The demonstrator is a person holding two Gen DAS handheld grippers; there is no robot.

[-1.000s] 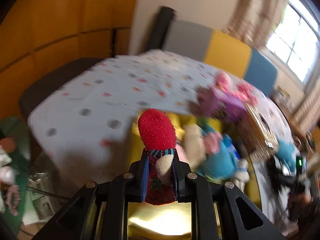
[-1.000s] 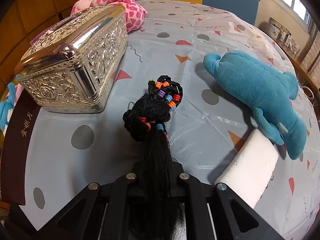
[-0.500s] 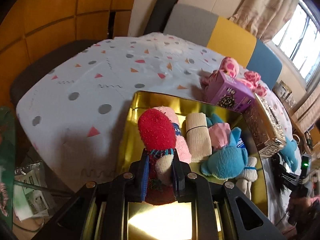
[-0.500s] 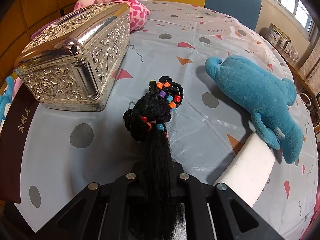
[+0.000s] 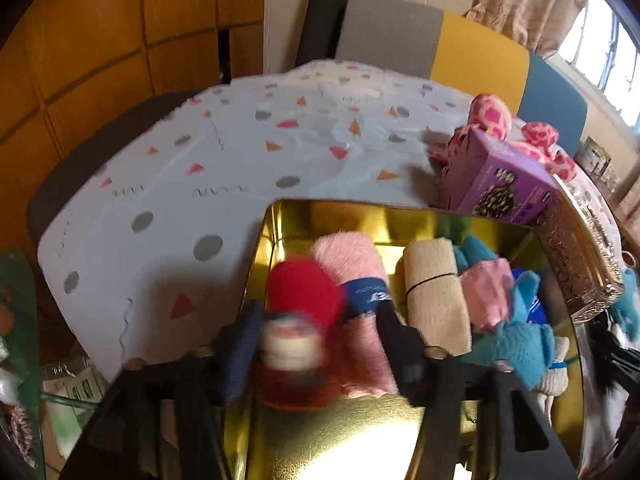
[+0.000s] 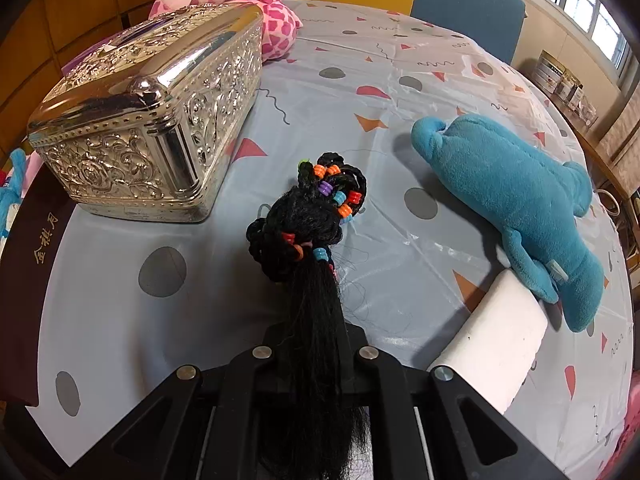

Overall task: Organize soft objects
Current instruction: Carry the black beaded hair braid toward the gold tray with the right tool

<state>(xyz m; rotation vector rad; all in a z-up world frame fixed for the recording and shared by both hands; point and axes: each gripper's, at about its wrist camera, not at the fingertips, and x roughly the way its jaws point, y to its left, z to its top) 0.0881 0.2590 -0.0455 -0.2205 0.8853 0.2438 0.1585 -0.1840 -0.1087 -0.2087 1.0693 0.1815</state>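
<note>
Black angular gripper frames with silver round screws, the left gripper's (image 5: pixel 316 332) fingers (image 5: pixel 240 344) blue-padded.

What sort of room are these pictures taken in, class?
Probably a home dining or living room: a table under a patterned tablecloth, upholstered chairs around it, and a curtained window beyond.

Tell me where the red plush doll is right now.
In the left wrist view the red plush doll sits low and centre-left between the left gripper jaws, which have just been opening, over the gold tin, beside the pink rolled towel.
</note>
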